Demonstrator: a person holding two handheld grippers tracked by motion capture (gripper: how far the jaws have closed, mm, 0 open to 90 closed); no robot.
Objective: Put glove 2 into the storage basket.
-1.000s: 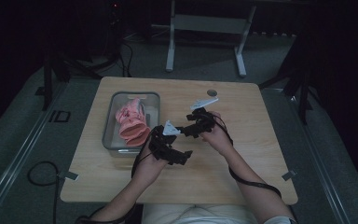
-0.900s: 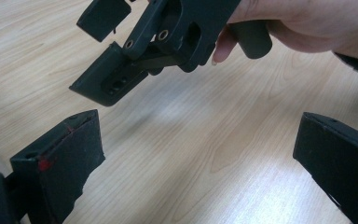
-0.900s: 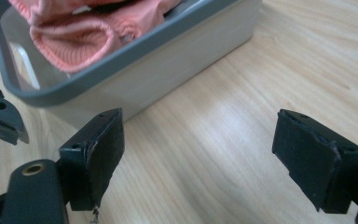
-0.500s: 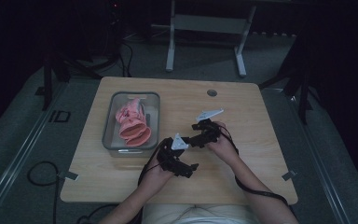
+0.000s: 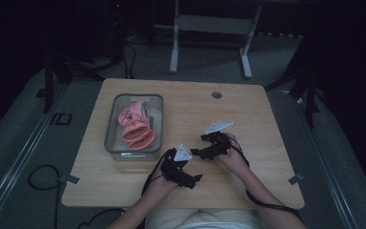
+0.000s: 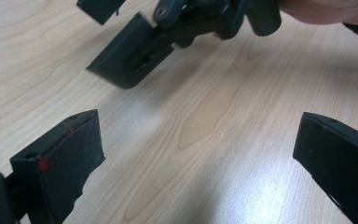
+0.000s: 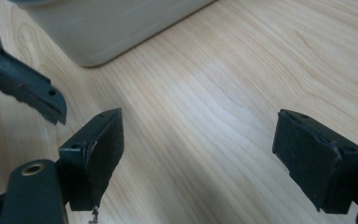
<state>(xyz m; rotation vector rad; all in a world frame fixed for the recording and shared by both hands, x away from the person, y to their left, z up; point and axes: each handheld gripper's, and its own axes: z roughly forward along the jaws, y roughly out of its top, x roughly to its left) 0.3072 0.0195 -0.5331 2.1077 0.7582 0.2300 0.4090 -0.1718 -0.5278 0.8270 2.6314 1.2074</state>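
Hovering low over the near half of the pale wood-grain table (image 5: 267,109), both hand-held tools have drawn back toward the person since a second ago, when they worked close beside the tub; that retreat suggests the placing is finished, though this is a judgement only. Nearest, the left gripper (image 5: 183,171) sits just off the front edge, its jaws spread wide with only bare wood between them in the left gripper view; it holds nothing. Slightly farther and to the right, the right gripper (image 5: 209,149) is likewise wide open and empty; its own view shows board between the jaws and the tub wall beyond; the two tools are near each other but apart. Farther left lies the clear rectangular plastic container (image 5: 112,136), resting on the table, with the pink ridged soft item (image 5: 136,126) inside it, leaning along its length. Beyond, a small dark round grommet (image 5: 217,94) marks the far edge. Open room lies across the right and far portions of the board; the tub's near corner stands close to the left tool.
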